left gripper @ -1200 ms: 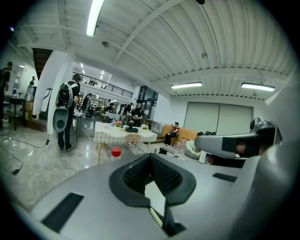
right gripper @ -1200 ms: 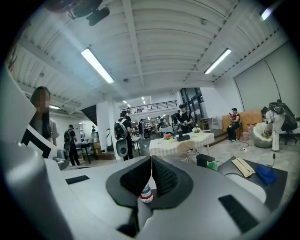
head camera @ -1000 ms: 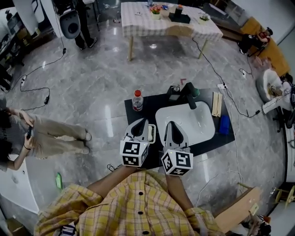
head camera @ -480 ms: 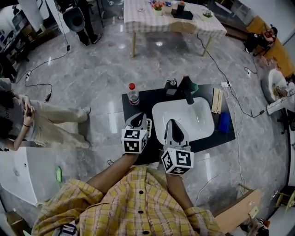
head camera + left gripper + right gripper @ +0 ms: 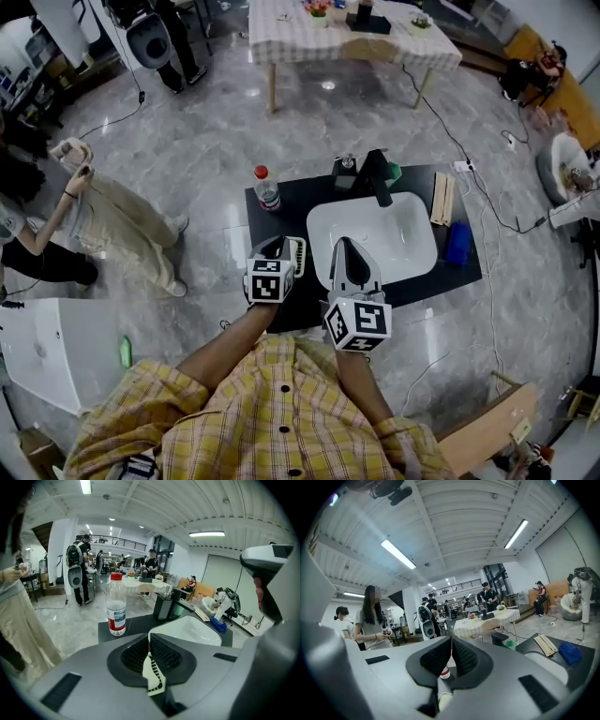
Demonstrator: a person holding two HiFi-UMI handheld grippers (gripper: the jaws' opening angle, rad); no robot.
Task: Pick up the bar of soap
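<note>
Bottle (image 5: 266, 190): one. Basin (image 5: 398, 234): one. Left claw (image 5: 149, 637), right claw (image 5: 451, 640): closed.

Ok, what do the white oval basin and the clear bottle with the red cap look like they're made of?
White oval basin: likely glazed ceramic; smooth, glossy, with soft light reflections.
Clear bottle with the red cap: likely thin plastic; see-through wall, printed label band.

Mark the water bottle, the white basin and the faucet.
water bottle (image 5: 116, 615), left gripper view, on its label.
white basin (image 5: 394, 239), head view, on its bare bowl.
faucet (image 5: 378, 178), head view, on its black spout.
</note>
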